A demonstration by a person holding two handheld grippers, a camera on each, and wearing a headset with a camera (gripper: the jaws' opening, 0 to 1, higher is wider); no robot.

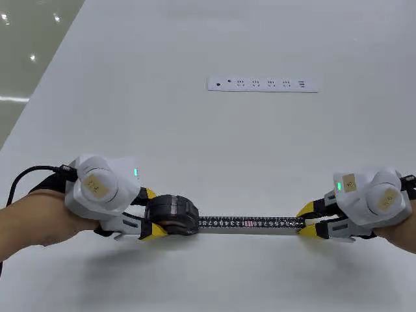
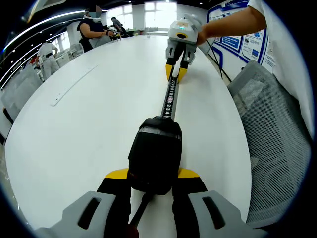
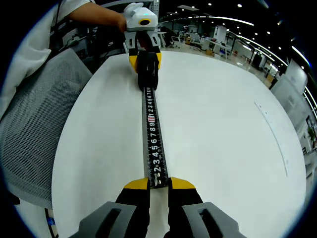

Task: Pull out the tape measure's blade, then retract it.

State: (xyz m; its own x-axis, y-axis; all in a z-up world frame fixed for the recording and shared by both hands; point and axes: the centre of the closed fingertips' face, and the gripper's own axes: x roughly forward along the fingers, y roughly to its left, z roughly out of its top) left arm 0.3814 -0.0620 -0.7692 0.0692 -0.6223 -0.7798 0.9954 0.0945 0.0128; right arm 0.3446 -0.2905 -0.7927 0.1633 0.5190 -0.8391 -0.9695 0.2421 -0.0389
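Note:
A black tape measure case (image 1: 173,214) lies on the white table, and my left gripper (image 1: 151,212) is shut on it; the case (image 2: 156,153) sits between the yellow-tipped fingers (image 2: 118,174). Its dark blade (image 1: 250,223) with white numbers is drawn out to the right, flat just above the table. My right gripper (image 1: 307,220) is shut on the blade's end (image 3: 156,181). The blade (image 3: 151,134) runs straight from that end to the far case (image 3: 147,67). From the left gripper view the right gripper (image 2: 176,73) holds the far end of the blade (image 2: 169,96).
A white power strip (image 1: 263,84) lies flat at the far middle of the table (image 1: 195,143). A grey mesh chair (image 2: 270,134) stands beside the table edge. People stand far off across the room (image 2: 94,25).

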